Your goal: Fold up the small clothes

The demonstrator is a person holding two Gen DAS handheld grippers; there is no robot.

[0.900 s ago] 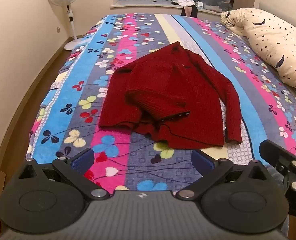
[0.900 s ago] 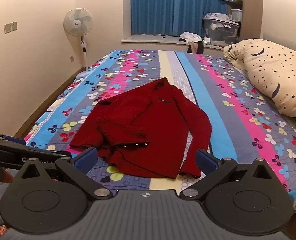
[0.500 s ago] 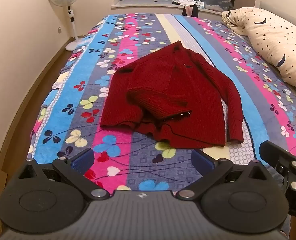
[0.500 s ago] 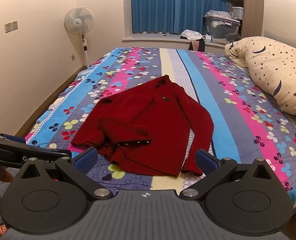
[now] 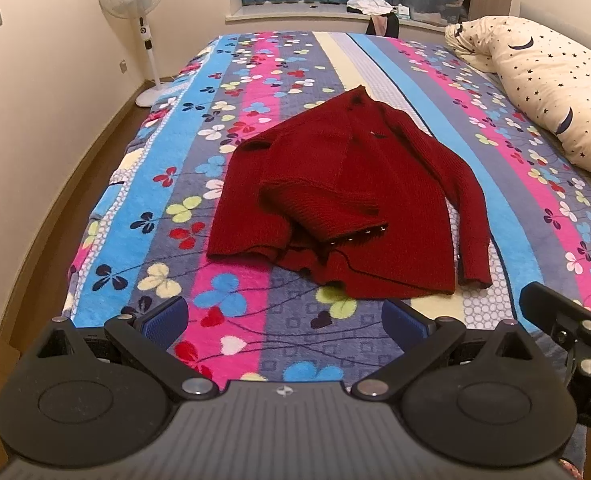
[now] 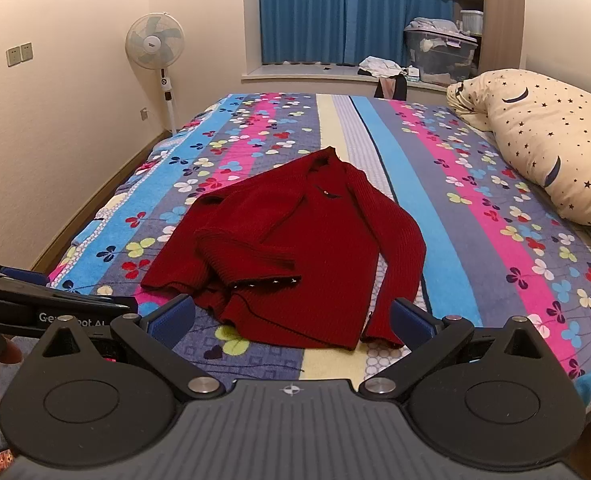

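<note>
Cardigan (image 5: 347,196) in dark red knit lies on the striped flowered bedspread (image 5: 427,80), partly folded.

Its left sleeve is laid across the chest, the cuff with a row of small buttons (image 5: 357,236) facing the near edge, while the other sleeve (image 5: 469,216) runs straight down the right side. The left gripper (image 5: 285,318) hovers at the near edge of the bed with its fingers spread wide and empty, short of the hem. The right gripper (image 6: 291,318) is likewise open and holds nothing, its blue pads (image 6: 173,320) flanking the hem in that view. A star-printed pillow (image 6: 547,140) rests at the right, and a standing fan (image 6: 155,46) is by the wall.
</note>
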